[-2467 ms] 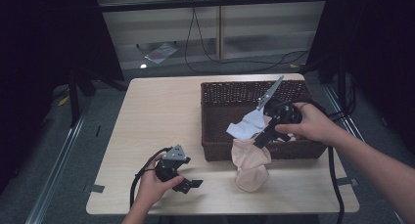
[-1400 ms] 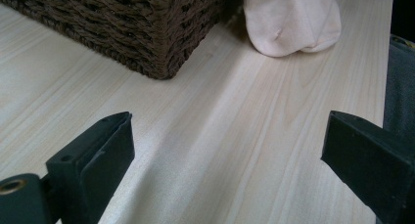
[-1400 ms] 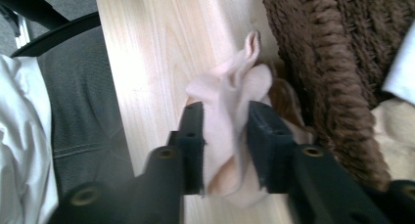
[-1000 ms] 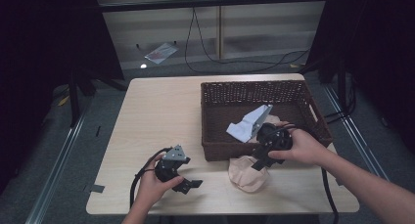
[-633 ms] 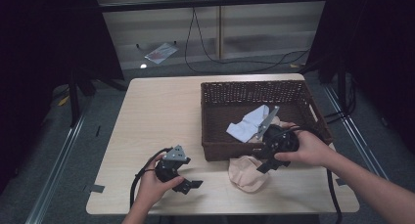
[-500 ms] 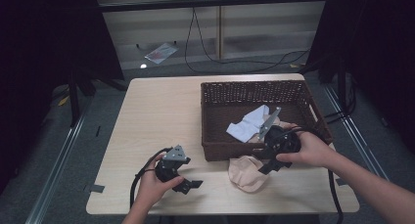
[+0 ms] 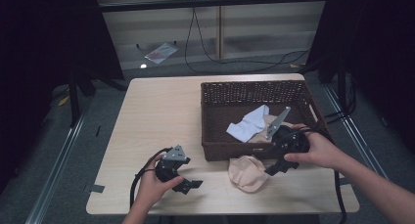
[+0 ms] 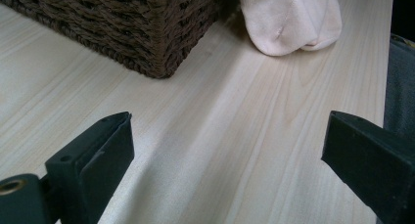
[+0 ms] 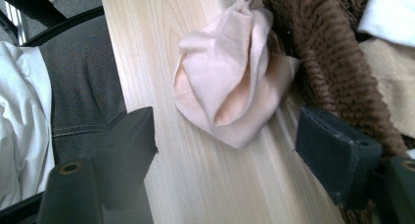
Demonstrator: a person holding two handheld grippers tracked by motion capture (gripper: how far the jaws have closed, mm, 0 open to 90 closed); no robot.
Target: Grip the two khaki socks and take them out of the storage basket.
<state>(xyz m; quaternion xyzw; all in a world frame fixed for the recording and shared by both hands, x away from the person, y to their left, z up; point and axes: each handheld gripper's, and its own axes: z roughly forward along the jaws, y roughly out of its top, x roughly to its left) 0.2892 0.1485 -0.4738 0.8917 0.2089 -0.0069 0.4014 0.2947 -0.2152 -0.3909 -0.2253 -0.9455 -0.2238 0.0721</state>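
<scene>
One basket (image 7: 259,94), one pink cloth (image 7: 248,172), both left gripper (image 7: 188,185) and right gripper (image 7: 275,168) spread, holding nothing

Light wood table (image 7: 161,111) with thin grain stripes, dark brown woven basket (image 7: 254,89), soft pink cloth (image 7: 247,172) on the table, white cloth (image 7: 249,123) and tan cloth (image 7: 270,120) in the basket, black grippers, left (image 7: 191,185) and right (image 7: 275,168).

Looks like a lab recording bay: black curtains (image 7: 44,62) at nine and three o'clock, loose floor cables (image 7: 235,62) at twelve, lone wooden table (image 7: 161,116)
</scene>
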